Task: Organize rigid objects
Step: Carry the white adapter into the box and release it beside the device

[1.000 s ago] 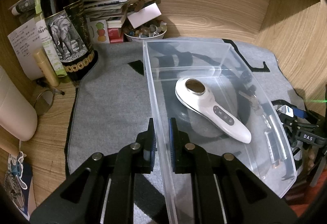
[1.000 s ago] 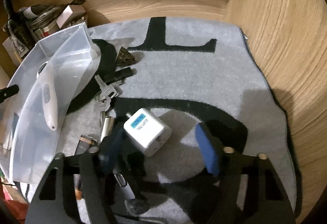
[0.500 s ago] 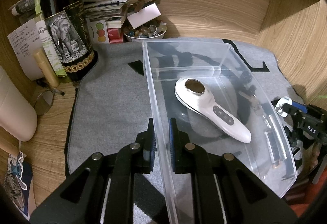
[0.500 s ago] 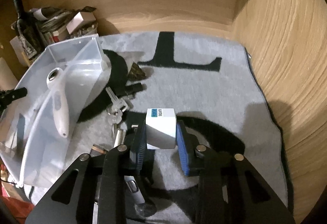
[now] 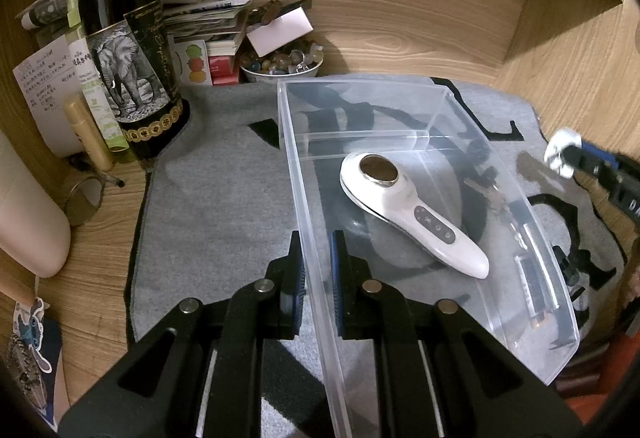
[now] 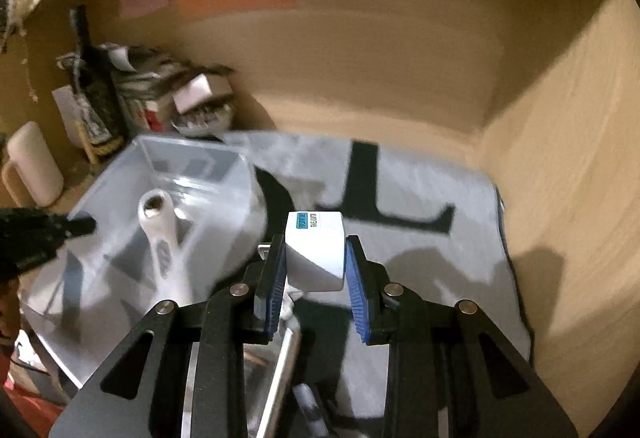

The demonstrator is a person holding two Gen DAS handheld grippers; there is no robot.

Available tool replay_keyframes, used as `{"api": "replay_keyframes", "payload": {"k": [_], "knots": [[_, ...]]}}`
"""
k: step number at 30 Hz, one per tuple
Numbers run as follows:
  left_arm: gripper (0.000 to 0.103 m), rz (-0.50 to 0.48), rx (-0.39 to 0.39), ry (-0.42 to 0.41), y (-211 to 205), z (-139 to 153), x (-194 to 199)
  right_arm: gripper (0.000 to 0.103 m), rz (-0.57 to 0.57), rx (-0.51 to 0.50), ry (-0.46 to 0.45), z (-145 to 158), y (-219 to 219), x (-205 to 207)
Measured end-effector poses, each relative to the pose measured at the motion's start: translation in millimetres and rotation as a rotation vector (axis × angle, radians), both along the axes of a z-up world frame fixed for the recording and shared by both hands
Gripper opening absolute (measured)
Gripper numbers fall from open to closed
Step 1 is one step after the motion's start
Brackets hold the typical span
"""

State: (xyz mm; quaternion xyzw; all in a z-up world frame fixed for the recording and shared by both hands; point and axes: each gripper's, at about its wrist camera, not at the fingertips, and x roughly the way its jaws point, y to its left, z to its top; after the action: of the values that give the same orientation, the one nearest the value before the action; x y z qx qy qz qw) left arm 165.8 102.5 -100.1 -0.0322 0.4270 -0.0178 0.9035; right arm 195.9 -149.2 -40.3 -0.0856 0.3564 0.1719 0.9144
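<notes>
My left gripper [image 5: 317,262] is shut on the near wall of a clear plastic bin [image 5: 400,106]. A white handheld device [image 5: 408,214] lies inside the bin; both also show in the right wrist view, the bin [image 6: 120,190] and the device [image 6: 164,238]. My right gripper [image 6: 314,274] is shut on a white cube charger [image 6: 316,254] and holds it above the grey mat [image 6: 420,198], right of the bin. In the left wrist view the charger [image 5: 562,152] shows at the far right, above the mat.
A dark wine bottle [image 5: 124,50], papers, a bowl of stones [image 5: 280,64] and a gold tube [image 5: 88,134] crowd the back left corner. Keys and small metal items [image 5: 504,198] lie on the mat beyond the bin's right wall. Wooden walls enclose the back and right.
My right gripper closed on the white charger, lifted it off the mat and carried it up and toward the bin. My left gripper stayed clamped on the bin wall.
</notes>
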Motion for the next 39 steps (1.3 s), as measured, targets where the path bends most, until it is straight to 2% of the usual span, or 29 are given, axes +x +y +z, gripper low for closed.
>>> {"api": "replay_keyframes", "payload": {"k": [8,15,28,37,39], "knots": [[0.01,-0.001,-0.002,0.001,0,0,0,0.026,0.131,0.032,-0.039,16,41,1],[0.01,-0.005,-0.01,-0.002,1,1,0,0.026,0.217,0.005,-0.008,3,78,9],[0.01,-0.015,-0.025,-0.004,6,-1,1,0.026,0.243,-0.095,0.114,-36,106,32],[0.01,-0.02,-0.032,-0.003,7,-1,2,0.028,0.255,-0.119,0.128,-39,113,33],[0.011,-0.02,-0.031,-0.003,7,-1,2,0.032,0.255,-0.117,0.119,-37,112,31]]}}
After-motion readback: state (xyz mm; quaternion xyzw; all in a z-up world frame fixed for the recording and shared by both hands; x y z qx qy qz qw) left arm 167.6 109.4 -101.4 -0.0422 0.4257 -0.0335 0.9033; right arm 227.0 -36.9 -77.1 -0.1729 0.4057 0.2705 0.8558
